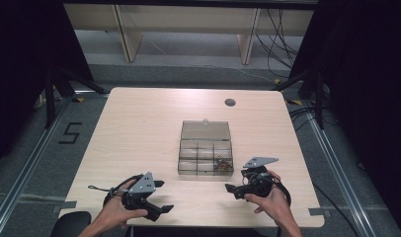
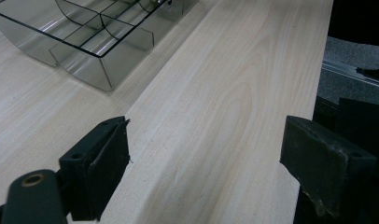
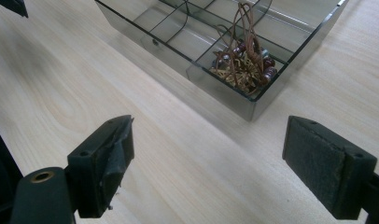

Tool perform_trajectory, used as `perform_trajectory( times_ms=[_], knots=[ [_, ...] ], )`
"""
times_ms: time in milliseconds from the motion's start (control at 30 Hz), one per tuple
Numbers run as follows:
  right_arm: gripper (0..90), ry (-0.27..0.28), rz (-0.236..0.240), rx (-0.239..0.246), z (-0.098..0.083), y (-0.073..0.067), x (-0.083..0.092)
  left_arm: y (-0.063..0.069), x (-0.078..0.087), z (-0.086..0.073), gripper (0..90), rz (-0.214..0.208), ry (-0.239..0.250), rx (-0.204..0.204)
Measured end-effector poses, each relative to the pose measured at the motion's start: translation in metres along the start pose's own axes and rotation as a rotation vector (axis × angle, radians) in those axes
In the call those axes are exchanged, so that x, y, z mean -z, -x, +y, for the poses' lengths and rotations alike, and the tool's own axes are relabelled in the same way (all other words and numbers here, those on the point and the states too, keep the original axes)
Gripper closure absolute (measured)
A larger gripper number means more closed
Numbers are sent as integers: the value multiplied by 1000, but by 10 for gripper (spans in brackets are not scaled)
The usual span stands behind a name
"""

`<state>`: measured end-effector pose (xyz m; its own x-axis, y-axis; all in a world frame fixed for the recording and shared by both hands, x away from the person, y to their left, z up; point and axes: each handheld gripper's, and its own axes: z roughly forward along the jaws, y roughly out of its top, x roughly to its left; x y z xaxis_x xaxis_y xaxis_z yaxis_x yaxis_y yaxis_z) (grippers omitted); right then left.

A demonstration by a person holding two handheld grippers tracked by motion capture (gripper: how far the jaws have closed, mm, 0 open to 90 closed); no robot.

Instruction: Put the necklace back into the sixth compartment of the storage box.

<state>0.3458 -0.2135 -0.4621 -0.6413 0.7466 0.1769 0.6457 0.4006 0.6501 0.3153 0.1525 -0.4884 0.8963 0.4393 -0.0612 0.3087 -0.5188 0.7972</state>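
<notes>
A clear smoky plastic compartment box point(image 1: 205, 155) sits mid-table with its lid point(image 1: 206, 130) folded back flat behind it. A brown beaded cord ornament point(image 1: 222, 165) lies in its near right compartment; the right gripper view shows the ornament point(image 3: 243, 63) close up, just ahead of the jaws. My left gripper point(image 1: 161, 196) rests at the front left of the table, open, with bare wood between its jaws and the box's corner point(image 2: 92, 70) ahead of it. My right gripper point(image 1: 236, 183) sits front right, open and holding nothing, a short way from the box.
The light wooden table point(image 1: 139, 128) has a round grommet hole point(image 1: 230, 102) at the back right. Its near edge lies just below both hands. A dark floor with metal rails surrounds it, and cables run at the back right.
</notes>
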Motion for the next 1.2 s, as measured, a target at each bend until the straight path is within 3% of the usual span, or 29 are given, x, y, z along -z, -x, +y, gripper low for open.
perform_trajectory(
  times_ms=[33, 167, 200, 233, 333, 367, 400, 500, 600, 633, 667, 700, 767, 800, 833, 867, 900, 933, 967, 1033, 1067, 1200],
  knots=[
    [173, 22, 3, -7, -1, 0, -2, 1, 0, 0, 151, 2, 6, 13],
    [171, 18, 10, 19, -3, 0, 0, 2, -1, 0, 151, -2, 9, 16],
    [170, 42, 15, 4, -4, -1, -2, 1, -1, 0, 150, -7, 3, 15],
    [170, 22, 13, 10, -5, 0, -1, 1, -1, 0, 151, -5, 4, 14],
    [170, 37, 17, 4, -8, -1, -2, 2, -1, 0, 151, -7, 4, 15],
    [169, 18, 18, -6, -8, -2, -1, 2, -1, 0, 150, -7, 5, 16],
    [169, 17, 18, 18, -8, 0, -1, 2, -1, 0, 151, -1, 8, 17],
    [169, 38, 18, 11, -11, 0, -3, 1, -1, 0, 150, -8, 11, 16],
    [169, 18, 16, 3, -13, 0, -1, 0, 0, 0, 151, -4, -7, 3],
    [169, 15, 21, 4, -14, 0, -1, 2, -2, 0, 150, -8, 9, 22],
    [169, 11, 24, 4, -15, 1, -1, 2, -1, 0, 150, -6, -2, 20],
    [169, 3, 56, 10, -15, 2, -1, 2, -1, 0, 150, -6, -1, 20],
    [169, 9, 58, 13, -16, 2, -1, 2, -1, 0, 150, -6, 2, 26],
    [169, 2, 58, -20, -17, -1, 0, 2, -1, 0, 150, -7, 2, 25],
    [168, 9, 59, 11, -17, 1, -1, 2, -1, -1, 151, -7, 3, 25],
    [169, 9, 63, 7, -18, 1, 0, 2, -1, 0, 150, -8, 2, 24],
    [168, 7, 53, 9, -18, 0, 0, 2, -1, 0, 151, -6, -2, 20],
    [168, 7, 45, -23, -19, -3, 0, 0, 0, 0, 150, 2, -21, -7],
    [168, 33, 23, 18, -20, 0, 0, 1, -1, 0, 151, -3, -5, 5],
    [169, 22, 22, 10, -21, -1, 1, 3, -2, -1, 150, -1, 4, 27],
    [168, 17, 27, -17, -22, -3, 1, 3, -2, -1, 151, -1, 3, 23],
    [168, 30, 19, 10, -24, -1, 1, 3, -2, -1, 151, -2, 4, 25]
  ],
)
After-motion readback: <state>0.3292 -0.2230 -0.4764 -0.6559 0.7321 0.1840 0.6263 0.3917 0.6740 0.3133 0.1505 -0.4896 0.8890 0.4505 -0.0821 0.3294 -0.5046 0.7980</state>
